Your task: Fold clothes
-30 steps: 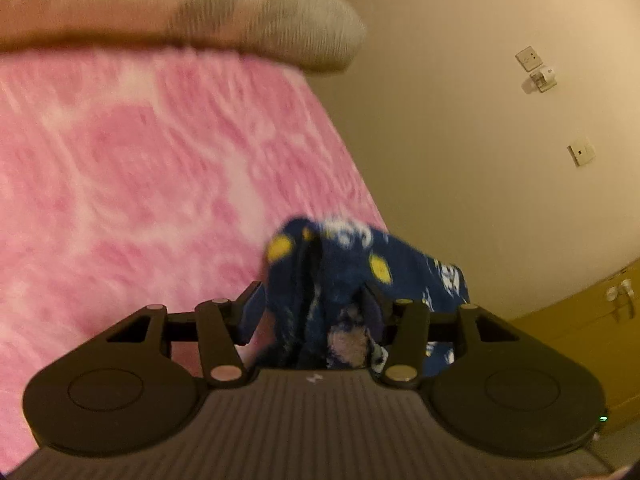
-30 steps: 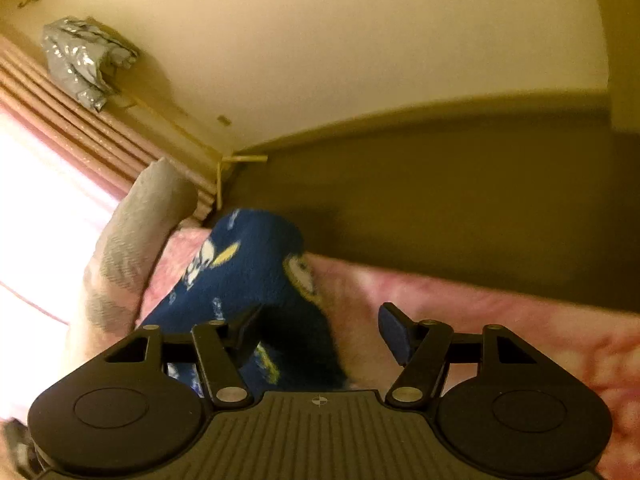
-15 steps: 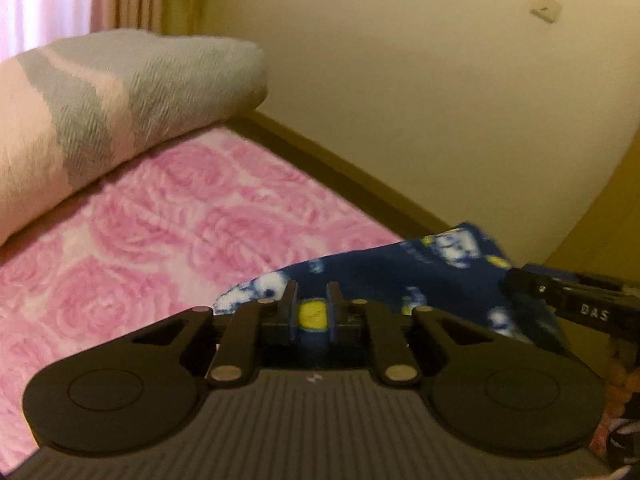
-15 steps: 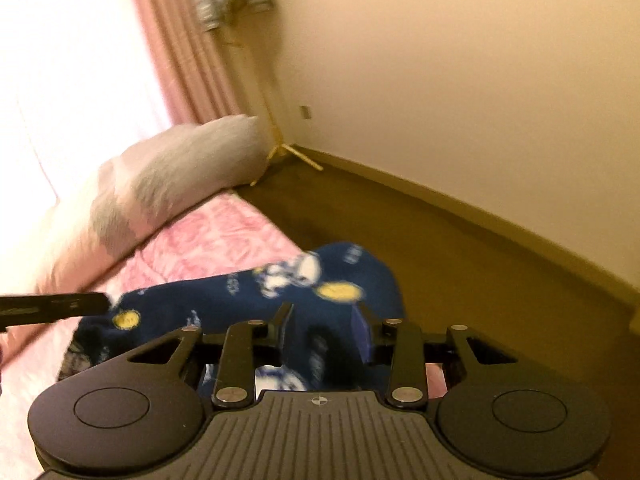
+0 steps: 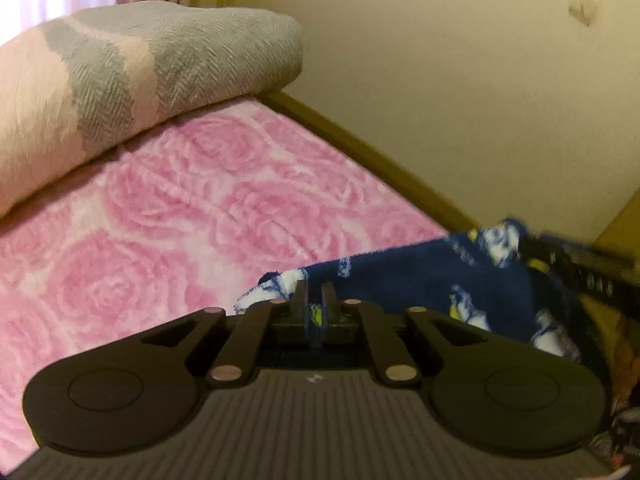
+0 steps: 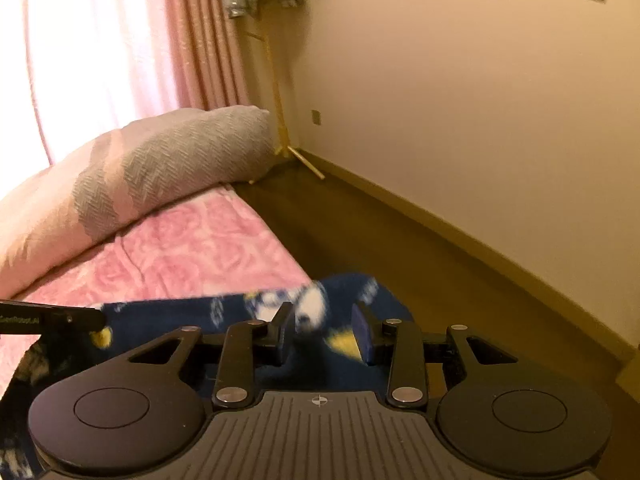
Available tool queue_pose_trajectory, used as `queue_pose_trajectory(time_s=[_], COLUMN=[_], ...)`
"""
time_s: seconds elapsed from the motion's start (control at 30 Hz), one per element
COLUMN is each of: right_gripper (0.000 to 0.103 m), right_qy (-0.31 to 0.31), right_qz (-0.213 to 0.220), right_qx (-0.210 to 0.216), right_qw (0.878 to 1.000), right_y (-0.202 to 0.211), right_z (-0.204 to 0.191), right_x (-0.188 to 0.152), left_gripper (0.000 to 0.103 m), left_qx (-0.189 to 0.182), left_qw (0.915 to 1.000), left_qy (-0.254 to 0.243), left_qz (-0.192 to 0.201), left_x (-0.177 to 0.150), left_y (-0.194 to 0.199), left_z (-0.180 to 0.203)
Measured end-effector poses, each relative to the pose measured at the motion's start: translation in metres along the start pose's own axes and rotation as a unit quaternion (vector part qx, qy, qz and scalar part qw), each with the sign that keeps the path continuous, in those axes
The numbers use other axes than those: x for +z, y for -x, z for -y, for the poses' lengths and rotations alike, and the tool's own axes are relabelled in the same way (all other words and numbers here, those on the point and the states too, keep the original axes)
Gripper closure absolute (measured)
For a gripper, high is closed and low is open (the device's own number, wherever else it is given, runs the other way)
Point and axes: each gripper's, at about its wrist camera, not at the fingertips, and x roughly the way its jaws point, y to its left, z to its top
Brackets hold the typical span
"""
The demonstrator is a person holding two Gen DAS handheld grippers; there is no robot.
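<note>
The left gripper [image 5: 313, 300] is sitting at the lower centre of the left wrist view with its jaws nearly together, pinching a thin fold of the navy printed garment [image 5: 460, 280] between the pads; a sliver of blue and yellow cloth is showing in the narrow slot. Its jaws have just been closing on that cloth. The garment is stretching from the pinch toward the right edge of the frame, lying over the near corner of the pink rose-patterned bedspread [image 5: 180, 220]. At the far right of that view the right gripper [image 5: 580, 268] is appearing as a blurred dark bar against the cloth.

In the right wrist view the right gripper [image 6: 325, 332] is occupying the lower centre, its jaws partly apart with a bunched ridge of the navy printed garment [image 6: 180, 308] filling the gap. The pads are appearing to press on the fabric, though blur is making the contact on the right pad hard to judge. These jaws have been closing around the cloth a moment ago. The garment is running leftward across the lower middle of the frame to the tip of the left gripper [image 6: 80, 318].

A grey-and-pink folded blanket [image 5: 120, 72] is resting on the bedspread in the upper left of both views, below a pink curtain [image 6: 192, 40]. A cream wall [image 6: 480, 100] is filling the right side.
</note>
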Motion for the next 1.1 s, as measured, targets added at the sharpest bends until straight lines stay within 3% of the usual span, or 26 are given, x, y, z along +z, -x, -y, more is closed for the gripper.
queue_pose_trajectory(time_s=[0.2,0.47,0.53,0.63,0.7,0.9,0.97,1.1], right_gripper=[0.067,0.067,0.067,0.067,0.067,0.067,0.067,0.067], right_qy=[0.019,-0.049,-0.083,-0.11,-0.108,-0.035,-0.009,0.038], right_qz=[-0.03,-0.026,-0.022,-0.021,-0.01,-0.02,-0.032,-0.034], right_qx=[-0.015,-0.01,-0.03,-0.093,-0.098,-0.023,-0.01,-0.024], right_qw=[0.999,0.998,0.996,0.989,0.989,0.999,0.999,0.998], right_y=[-0.026,-0.033,-0.029,-0.004,0.026,0.083,0.085,0.085], right_z=[0.004,0.027,0.034,0.05,0.057,0.018,0.002,0.001], right_x=[-0.009,-0.012,-0.009,-0.009,-0.014,-0.051,-0.067,-0.09], left_gripper=[0.096,0.097,0.099,0.099,0.096,0.093,0.094,0.099], left_qx=[0.006,-0.012,-0.022,0.002,0.014,-0.024,0.003,-0.003], left_qw=[0.9999,0.9998,0.9991,0.9981,0.9981,0.9969,0.9931,0.9949], left_qy=[-0.002,0.013,0.037,0.053,0.038,-0.062,-0.115,-0.099], left_qz=[-0.01,-0.008,-0.003,0.032,0.046,0.042,0.023,0.015], left_x=[-0.001,-0.003,-0.002,-0.001,-0.006,-0.039,-0.055,-0.066], left_y=[-0.011,-0.015,-0.008,0.022,0.043,0.064,0.051,0.046], left_z=[0.0,-0.011,-0.019,-0.03,-0.027,0.018,0.029,0.007])
